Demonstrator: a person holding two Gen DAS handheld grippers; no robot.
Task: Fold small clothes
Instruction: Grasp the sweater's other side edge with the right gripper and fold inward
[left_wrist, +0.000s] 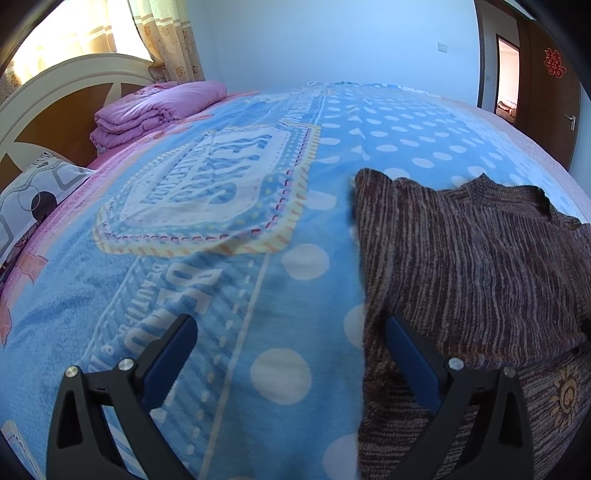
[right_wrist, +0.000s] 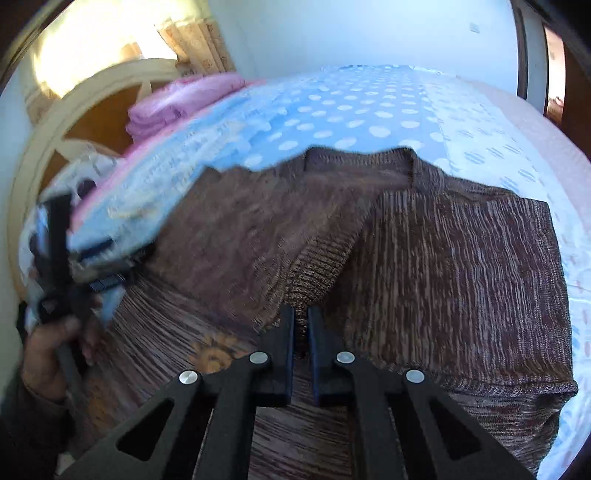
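A brown striped knit sweater (left_wrist: 469, 266) lies on the blue dotted blanket (left_wrist: 221, 280), its sides folded in. My left gripper (left_wrist: 291, 332) is open and empty, low over the blanket at the sweater's left edge, its right finger over the knit. In the right wrist view the sweater (right_wrist: 443, 266) fills the middle. My right gripper (right_wrist: 301, 317) is shut on the ribbed cuff of a sleeve (right_wrist: 314, 273) folded across the sweater. The left gripper (right_wrist: 92, 266) shows blurred at the left, held by a hand.
A folded pink quilt (left_wrist: 155, 110) and a patterned pillow (left_wrist: 33, 206) lie by the headboard (left_wrist: 55, 99) at the far left. A wall and an open door (left_wrist: 532, 85) stand beyond the bed. The bed's right edge runs close to the sweater.
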